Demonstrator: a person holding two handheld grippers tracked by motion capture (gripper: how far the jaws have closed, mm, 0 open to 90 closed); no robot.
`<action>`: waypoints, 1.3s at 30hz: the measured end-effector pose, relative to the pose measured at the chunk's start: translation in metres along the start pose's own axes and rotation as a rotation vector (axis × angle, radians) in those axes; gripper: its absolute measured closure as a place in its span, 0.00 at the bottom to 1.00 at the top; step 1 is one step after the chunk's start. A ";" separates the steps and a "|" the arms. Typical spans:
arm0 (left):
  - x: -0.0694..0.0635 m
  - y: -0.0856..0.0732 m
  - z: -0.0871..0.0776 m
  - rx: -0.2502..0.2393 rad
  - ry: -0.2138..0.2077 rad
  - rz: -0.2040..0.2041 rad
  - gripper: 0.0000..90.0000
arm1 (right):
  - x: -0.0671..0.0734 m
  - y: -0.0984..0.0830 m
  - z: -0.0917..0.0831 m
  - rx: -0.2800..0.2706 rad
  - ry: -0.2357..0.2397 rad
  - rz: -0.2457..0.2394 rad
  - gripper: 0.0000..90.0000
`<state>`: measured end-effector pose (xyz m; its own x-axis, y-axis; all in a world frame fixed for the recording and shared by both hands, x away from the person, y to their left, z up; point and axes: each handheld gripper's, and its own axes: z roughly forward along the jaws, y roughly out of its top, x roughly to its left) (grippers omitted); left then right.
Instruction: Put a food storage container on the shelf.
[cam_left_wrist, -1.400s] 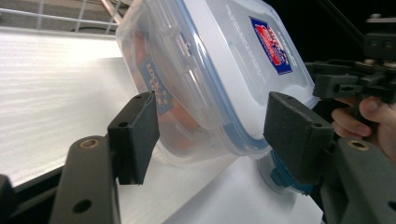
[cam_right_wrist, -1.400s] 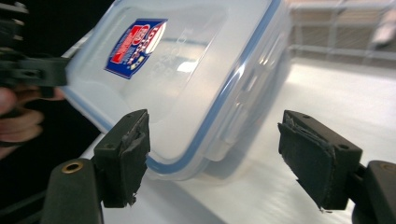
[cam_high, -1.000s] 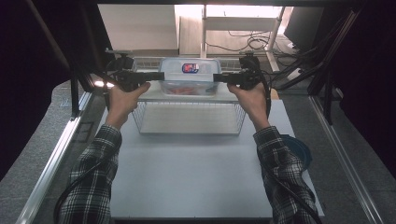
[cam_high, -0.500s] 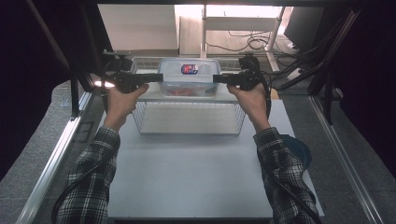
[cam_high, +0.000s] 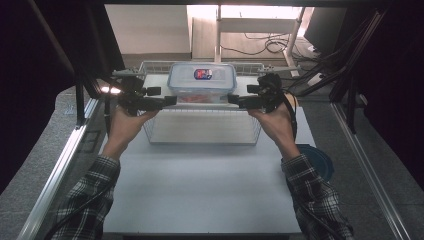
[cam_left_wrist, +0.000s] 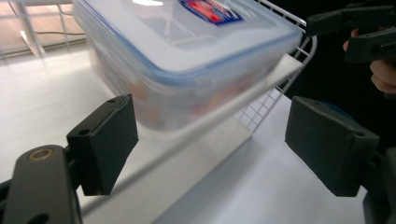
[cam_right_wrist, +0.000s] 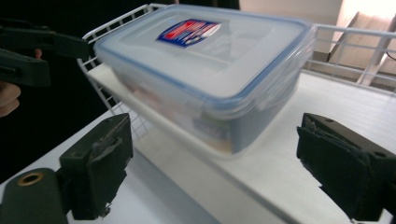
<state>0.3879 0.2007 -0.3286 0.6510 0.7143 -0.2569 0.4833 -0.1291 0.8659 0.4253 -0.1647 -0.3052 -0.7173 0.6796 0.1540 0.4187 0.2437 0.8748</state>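
Your left gripper (cam_high: 170, 100) and right gripper (cam_high: 234, 100) face each other across the food box (cam_high: 202, 82), one at each short end. Both sets of fingers have just been opening and now stand spread wide. Nothing is clamped, and no pad presses on the box.

The box sits between the two grippers on the white shelf (cam_high: 202, 102) inside the wire basket (cam_high: 202, 135), at the far side of the surface (cam_high: 200, 190). It has a clear lid with a blue rim and a red-and-blue label (cam_high: 202, 74) on top.

In the left gripper view, the box (cam_left_wrist: 187, 60) lies ahead of your fingers (cam_left_wrist: 105, 142), just beyond their tips, closer to the left pad than to the right one. The shelf edge (cam_left_wrist: 196, 140) runs through the gap between the pads. The other gripper (cam_left_wrist: 359, 32) shows at the upper right, past the basket wire.

In the right gripper view, the box (cam_right_wrist: 210, 74) lies ahead, centred between the fingers (cam_right_wrist: 100, 170) and apart from both. Orange contents show blurred through its wall. The other gripper (cam_right_wrist: 32, 51) shows at the upper left.

A blue round thing (cam_high: 315, 160) lies beside your right forearm, well behind the fingers.
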 end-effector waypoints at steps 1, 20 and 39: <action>-0.003 -0.003 -0.001 0.008 -0.002 0.004 0.17 | 0.002 -0.002 -0.001 0.003 0.003 -0.008 0.10; -0.045 -0.058 -0.011 0.049 -0.040 0.086 0.11 | 0.043 -0.050 -0.027 0.019 0.038 -0.146 0.03; -0.068 -0.125 -0.023 0.055 -0.009 0.090 0.07 | 0.056 -0.108 -0.054 0.015 0.033 -0.154 0.03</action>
<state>0.2693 0.1839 -0.4092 0.6985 0.6918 -0.1830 0.4538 -0.2305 0.8608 0.3093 -0.1904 -0.3660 -0.7917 0.6100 0.0341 0.3105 0.3537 0.8823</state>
